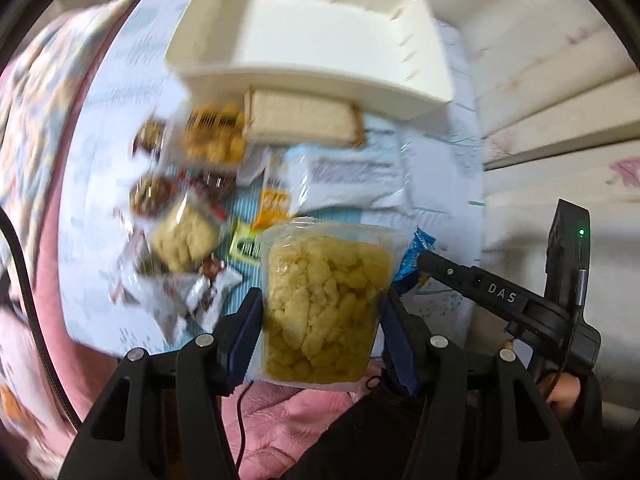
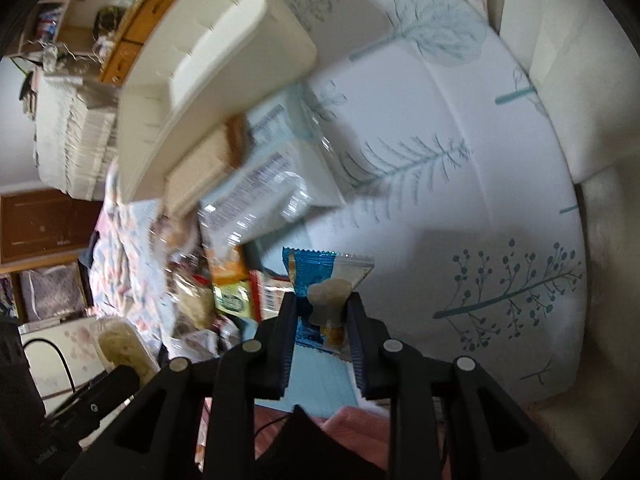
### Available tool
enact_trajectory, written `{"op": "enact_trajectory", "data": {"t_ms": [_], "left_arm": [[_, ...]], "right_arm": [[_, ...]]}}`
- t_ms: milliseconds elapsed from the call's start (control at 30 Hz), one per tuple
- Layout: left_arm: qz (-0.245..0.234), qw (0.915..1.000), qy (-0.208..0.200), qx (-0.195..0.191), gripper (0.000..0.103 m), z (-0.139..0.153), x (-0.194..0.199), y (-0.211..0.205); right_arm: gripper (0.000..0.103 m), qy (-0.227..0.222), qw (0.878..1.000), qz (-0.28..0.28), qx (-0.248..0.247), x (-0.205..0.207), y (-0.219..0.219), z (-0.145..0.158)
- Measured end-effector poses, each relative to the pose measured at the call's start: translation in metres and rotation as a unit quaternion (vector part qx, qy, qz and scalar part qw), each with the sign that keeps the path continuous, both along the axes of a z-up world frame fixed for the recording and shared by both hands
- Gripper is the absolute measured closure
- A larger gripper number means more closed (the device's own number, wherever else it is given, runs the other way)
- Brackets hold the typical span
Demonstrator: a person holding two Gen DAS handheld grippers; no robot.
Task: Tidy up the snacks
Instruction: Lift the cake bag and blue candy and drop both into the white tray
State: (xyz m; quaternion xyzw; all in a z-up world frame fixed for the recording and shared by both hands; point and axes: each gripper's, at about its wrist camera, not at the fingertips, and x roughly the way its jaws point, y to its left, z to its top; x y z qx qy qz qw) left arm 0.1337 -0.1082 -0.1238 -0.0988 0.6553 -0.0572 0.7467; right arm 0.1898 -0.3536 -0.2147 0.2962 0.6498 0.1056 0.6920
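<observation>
My left gripper is shut on a clear plastic tub of yellow puffed snacks, held upright above the cloth. To its right, my right gripper reaches in with a blue snack packet. In the right wrist view the right gripper is shut on that blue packet, which has a clear window showing a pale piece. A white bin stands beyond the snacks and looks bare inside. The bin's wall shows at upper left in the right wrist view.
A pile of wrapped snacks lies left of the tub. A tan wafer pack and a pale blue bag lie against the bin. A white cloth with blue plant prints covers the surface. Pink bedding sits below.
</observation>
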Motion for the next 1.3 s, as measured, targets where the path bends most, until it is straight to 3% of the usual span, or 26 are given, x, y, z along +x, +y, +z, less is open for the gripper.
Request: {"op": "enact_trajectory", "data": {"t_ms": [267,567,800,1033,1233,1300], "left_arm": [[-0.045,0.9976,-0.053,0.005,0.046,0.048,0.033,0.006],[-0.056,0.9915,-0.118,-0.001,0.046,0.081,0.073,0.029],[-0.061,0.9828,-0.174,-0.006,0.046,0.085,0.105,0.048],[-0.059,0.9736,-0.220,-0.005,0.046,0.070,0.140,0.065],[-0.048,0.9706,-0.236,0.007,0.045,0.057,0.159,0.071],[-0.039,0.9731,-0.227,0.008,0.039,0.054,0.163,0.071]], "right_arm": [[0.079,-0.082,0.996,-0.033,0.011,0.015,0.013,0.058],[0.079,-0.181,0.982,-0.052,0.010,0.047,0.041,0.110],[0.079,-0.229,0.972,-0.049,-0.013,0.076,0.062,0.123],[0.079,-0.258,0.965,-0.037,-0.033,0.109,0.081,0.118],[0.077,-0.279,0.959,-0.028,-0.047,0.124,0.087,0.112],[0.076,-0.277,0.959,-0.026,-0.050,0.127,0.088,0.110]]}}
